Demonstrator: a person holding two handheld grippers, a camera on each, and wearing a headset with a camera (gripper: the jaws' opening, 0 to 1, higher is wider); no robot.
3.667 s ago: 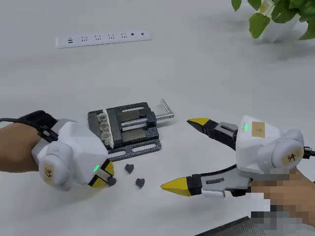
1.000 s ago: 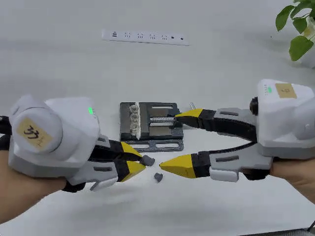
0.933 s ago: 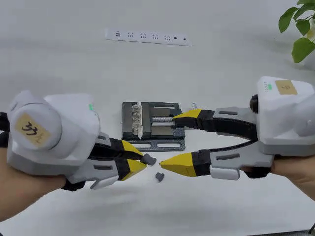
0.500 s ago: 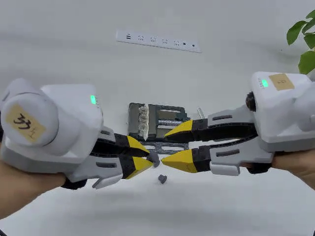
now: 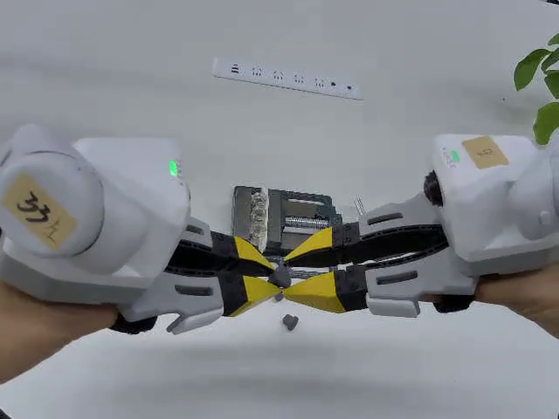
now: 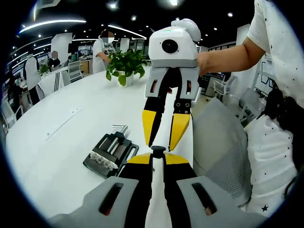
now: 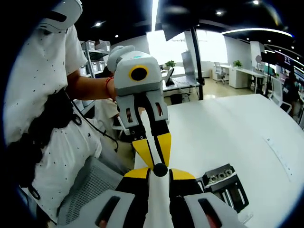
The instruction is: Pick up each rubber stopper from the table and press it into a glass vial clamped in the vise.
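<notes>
A dark rubber stopper [image 5: 281,278] hangs in the air in front of the black vise [image 5: 301,216], where a row of glass vials [image 5: 258,209] is clamped. My left gripper [image 5: 266,278] is shut on the stopper from the left. My right gripper [image 5: 293,278] meets it tip to tip from the right, its jaws closed in on the same stopper. In the left gripper view the stopper [image 6: 157,152] sits at my own tips, with the right gripper [image 6: 161,144] coming down onto it. A second stopper [image 5: 289,323] lies on the table below.
A white power strip [image 5: 288,78] lies at the far side of the white table. A green plant [image 5: 543,74] stands at the right edge. In the left gripper view a grey mesh chair [image 6: 223,142] stands by the table, and people stand in the room behind.
The right gripper has moved left and narrowed its jaws onto the stopper held by the left gripper. Both grippers have risen and come together in front of the vise.
</notes>
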